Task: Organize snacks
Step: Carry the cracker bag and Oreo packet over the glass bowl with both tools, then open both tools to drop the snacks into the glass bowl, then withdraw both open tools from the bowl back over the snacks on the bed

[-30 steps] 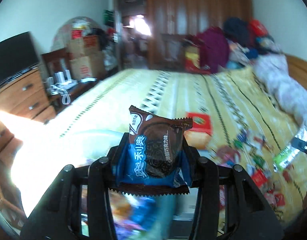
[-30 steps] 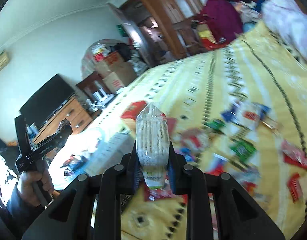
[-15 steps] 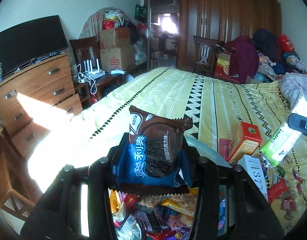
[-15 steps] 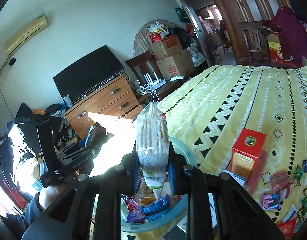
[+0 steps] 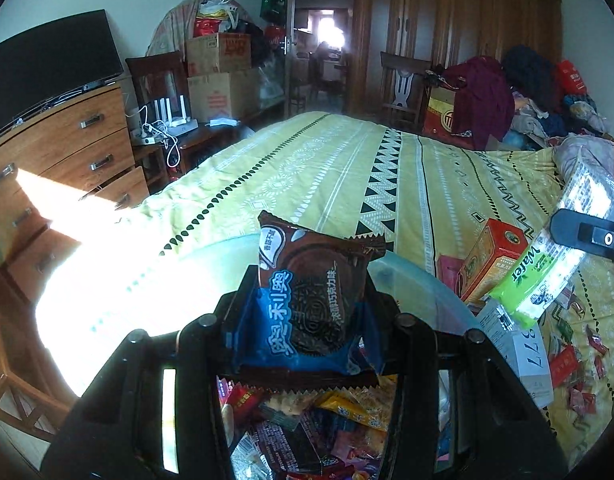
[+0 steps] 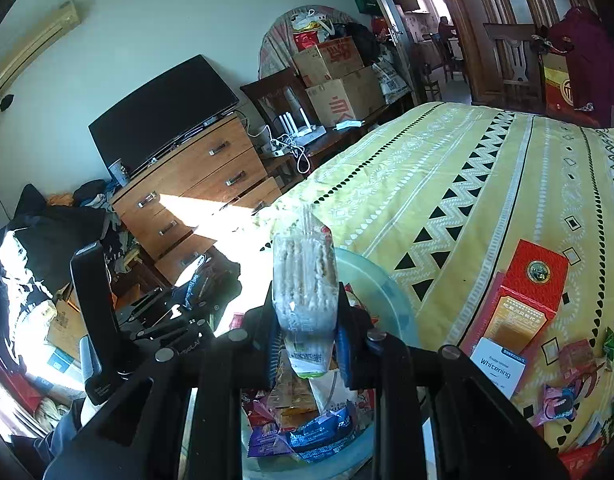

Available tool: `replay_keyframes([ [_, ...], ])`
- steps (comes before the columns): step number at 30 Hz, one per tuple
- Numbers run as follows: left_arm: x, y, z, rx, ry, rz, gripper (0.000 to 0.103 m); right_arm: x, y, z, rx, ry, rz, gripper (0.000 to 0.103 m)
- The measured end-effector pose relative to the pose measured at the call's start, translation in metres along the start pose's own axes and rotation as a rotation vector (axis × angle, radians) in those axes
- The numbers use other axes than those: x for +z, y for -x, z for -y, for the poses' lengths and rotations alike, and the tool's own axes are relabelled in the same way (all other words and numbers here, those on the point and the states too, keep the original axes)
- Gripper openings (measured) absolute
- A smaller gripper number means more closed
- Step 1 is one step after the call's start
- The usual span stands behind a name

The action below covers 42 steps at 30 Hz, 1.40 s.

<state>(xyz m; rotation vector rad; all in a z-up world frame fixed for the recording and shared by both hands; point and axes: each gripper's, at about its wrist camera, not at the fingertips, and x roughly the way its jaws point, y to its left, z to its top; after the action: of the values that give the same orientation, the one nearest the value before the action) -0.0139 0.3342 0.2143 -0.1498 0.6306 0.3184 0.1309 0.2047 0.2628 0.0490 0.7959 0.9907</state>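
Yellow patterned bedspread [image 5: 347, 168], wooden dresser [image 6: 195, 184]

A clear wafer packet [image 6: 305, 280] is clamped upright between the fingers of the right gripper [image 6: 306, 340], above a pale green bowl [image 6: 391, 300] heaped with snack packets [image 6: 307, 432] on the yellow patterned bedspread [image 6: 467, 184]. To the left, the left gripper [image 6: 187, 304] is seen with a blue packet [image 6: 197, 282] at its jaws. A red box [image 6: 527, 292] and a white box [image 6: 497, 364] are seen lying just right of the bowl, with small wrapped sweets [image 6: 563, 400] scattered beside them.
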Motion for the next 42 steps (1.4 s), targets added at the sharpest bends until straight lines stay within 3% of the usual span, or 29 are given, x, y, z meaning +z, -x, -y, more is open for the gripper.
replay_keyframes([
  [8,-0.002,-0.005,0.001,-0.003,0.003,-0.02,0.046,-0.001,-0.017,-0.004,0.009,-0.008,-0.027,0.028],
  [12,-0.004,-0.008,-0.006,0.004,0.03,-0.035,0.047,-0.004,-0.029,0.0,0.029,-0.031,-0.048,0.037],
  [14,-0.003,-0.007,-0.009,0.006,0.039,-0.032,0.053,-0.004,-0.03,-0.003,0.037,-0.022,-0.046,0.042],
  [16,-0.003,-0.005,-0.009,0.014,0.039,-0.023,0.066,-0.003,-0.029,-0.008,0.026,-0.006,-0.038,0.06],
  [21,-0.002,0.005,-0.012,0.056,0.046,0.02,0.086,-0.002,-0.015,-0.015,0.012,0.003,-0.007,0.061],
  [26,-0.003,0.012,-0.024,0.102,0.086,0.037,0.092,-0.016,0.016,-0.026,0.003,0.028,0.029,0.073],
  [30,-0.013,0.032,-0.032,0.122,0.135,0.06,0.094,-0.042,0.053,-0.034,-0.023,0.065,0.044,0.085],
  [34,-0.024,0.058,-0.022,0.102,0.143,0.089,0.094,-0.082,0.093,-0.026,-0.051,0.035,0.047,0.087],
  [42,-0.035,0.098,0.081,-0.065,-0.02,0.125,0.102,-0.165,0.166,0.016,-0.152,-0.11,0.032,0.089],
])
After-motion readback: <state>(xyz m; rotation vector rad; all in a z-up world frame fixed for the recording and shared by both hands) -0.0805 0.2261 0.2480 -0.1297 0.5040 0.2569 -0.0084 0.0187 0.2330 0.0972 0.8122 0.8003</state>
